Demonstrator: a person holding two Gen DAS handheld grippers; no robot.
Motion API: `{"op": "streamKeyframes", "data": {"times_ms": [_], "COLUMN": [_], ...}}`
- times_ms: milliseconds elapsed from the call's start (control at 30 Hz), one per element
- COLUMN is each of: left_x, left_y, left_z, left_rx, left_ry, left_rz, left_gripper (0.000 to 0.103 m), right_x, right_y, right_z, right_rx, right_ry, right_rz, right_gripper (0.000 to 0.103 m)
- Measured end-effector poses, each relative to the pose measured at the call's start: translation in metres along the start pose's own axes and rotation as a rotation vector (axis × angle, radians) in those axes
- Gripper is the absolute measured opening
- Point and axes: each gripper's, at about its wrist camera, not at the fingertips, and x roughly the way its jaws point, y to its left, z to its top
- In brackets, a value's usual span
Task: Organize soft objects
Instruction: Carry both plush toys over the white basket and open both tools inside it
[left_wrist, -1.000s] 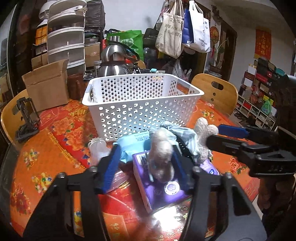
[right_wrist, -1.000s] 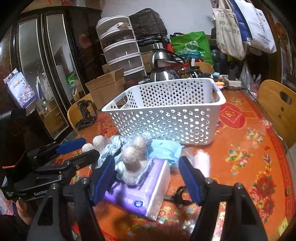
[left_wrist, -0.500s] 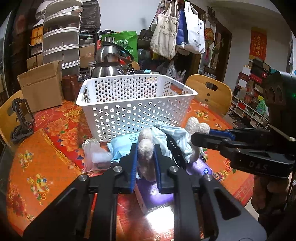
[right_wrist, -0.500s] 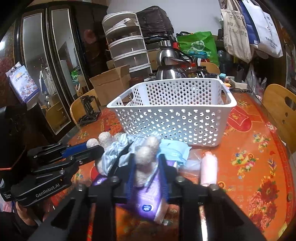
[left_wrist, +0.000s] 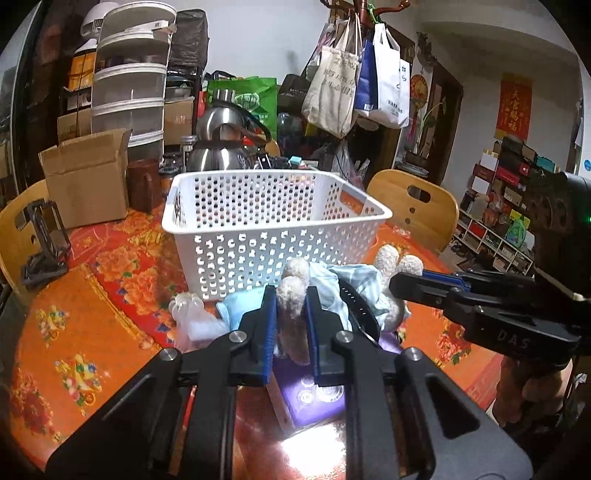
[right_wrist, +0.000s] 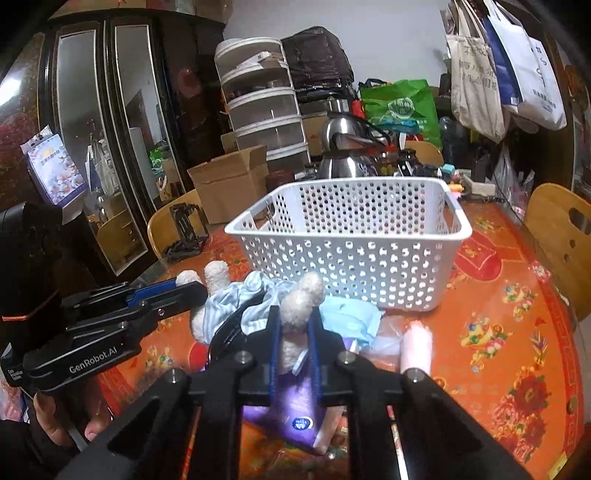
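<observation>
Left wrist view: the desk (left_wrist: 92, 295) is carrying everything under an orange floral cloth. The white basket (left_wrist: 273, 236) is sitting open-topped mid-desk and looking empty, likely the bin for the soft stuff.

Just in front of the basket's near wall, the plush toy (left_wrist: 354, 284), cream and fuzzy in pale blue striped clothes, is lying on top of a purple tissue pack (right_wrist: 295, 410). It isn't in the basket yet.

The left tongs (left_wrist: 291, 295) are pinching one pair of cream limbs, with the blue pads squeezing into the fuzz. The right tongs (right_wrist: 293, 314) are closing on another pair, which sits between the pads and is already getting squashed. Gripping at both ends probably means the floppy body is going up level, without dragging the pack along.

A light blue packet (right_wrist: 351, 317) is lying between the toy and the basket, touching the toy. A pink roll in a clear bag (right_wrist: 417, 343) is lying in front of the basket's right corner.

Next move, as I judge it: lifting over the near rim and clearing it.
</observation>
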Motion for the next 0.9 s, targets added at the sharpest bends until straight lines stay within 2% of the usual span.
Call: {"op": "streamKeyframes", "data": {"times_ms": [267, 567, 700, 900], "left_x": [-0.008, -0.014, -0.001, 0.041], "left_y": [-0.004, 0.002, 0.007, 0.025], "left_z": [0.032, 0.104, 0.144, 0.188], "left_rx": [0.012, -0.010, -0.016, -0.048], "left_ry": [-0.036, -0.083, -0.069, -0.044], "left_rz": [-0.011, -0.021, -0.003, -0.013], "left_gripper": [0.013, 0.013, 0.013, 0.013], "right_x": [-0.008, -0.010, 0.004, 0.037], "right_y": [0.001, 0.002, -0.001, -0.012], "right_z": [0.029, 0.087, 0.123, 0.153], "right_rx": [-0.025, -0.065, -0.076, -0.098], "right_ry": [-0.041, -0.078, -0.062, -0.023], "right_rz": [-0.004, -0.011, -0.037, -0.098], "right_gripper": [0.012, 0.012, 0.012, 0.011]}}
